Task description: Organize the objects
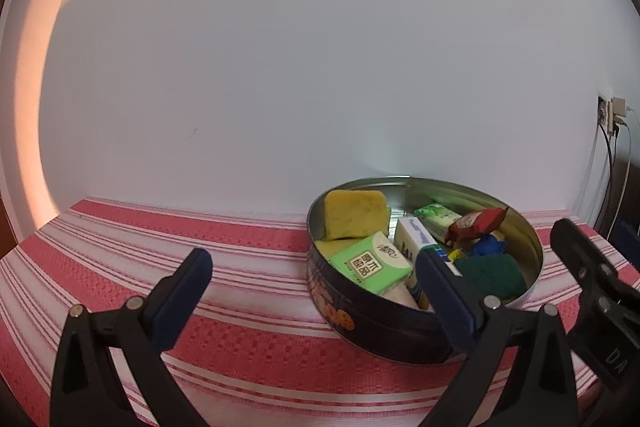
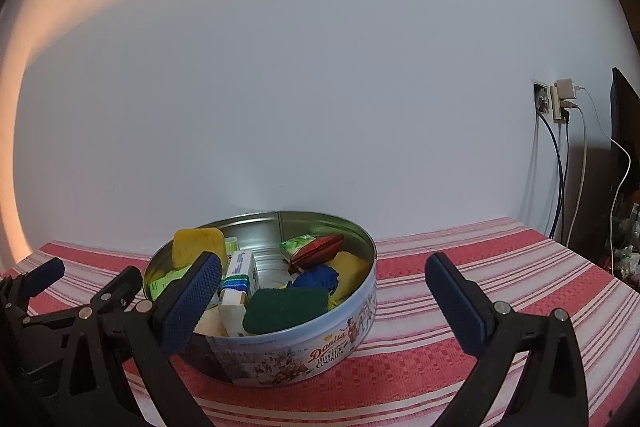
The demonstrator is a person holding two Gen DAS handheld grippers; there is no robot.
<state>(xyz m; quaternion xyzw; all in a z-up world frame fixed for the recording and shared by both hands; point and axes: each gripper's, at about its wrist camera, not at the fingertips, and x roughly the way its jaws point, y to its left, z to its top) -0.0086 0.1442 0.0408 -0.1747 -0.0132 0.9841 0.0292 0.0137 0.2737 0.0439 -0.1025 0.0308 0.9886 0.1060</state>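
Hovering spread-fingered and empty, both the left gripper [image 1: 314, 277] and right gripper [image 2: 324, 279] should descend vertically onto the cookie tin [image 2: 320, 343] at twelve o'clock, avoiding rim collisions.

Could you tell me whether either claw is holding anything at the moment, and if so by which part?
Nothing is held. The left claw and right claw are both open and empty, above the striped cloth beside the cookie tin.

The cookie tin [image 2: 320, 347] stands on the worktop [image 2: 500, 267], close to the wall [image 2: 320, 87] behind it. In the tin, a sponge [image 2: 198, 245] leans against the left wall, a scouring pad [image 2: 284, 309] lies at the front, and a box [image 2: 240, 275] sits between them. A wall socket [image 2: 554, 101] lies well to the right, above the worktop.
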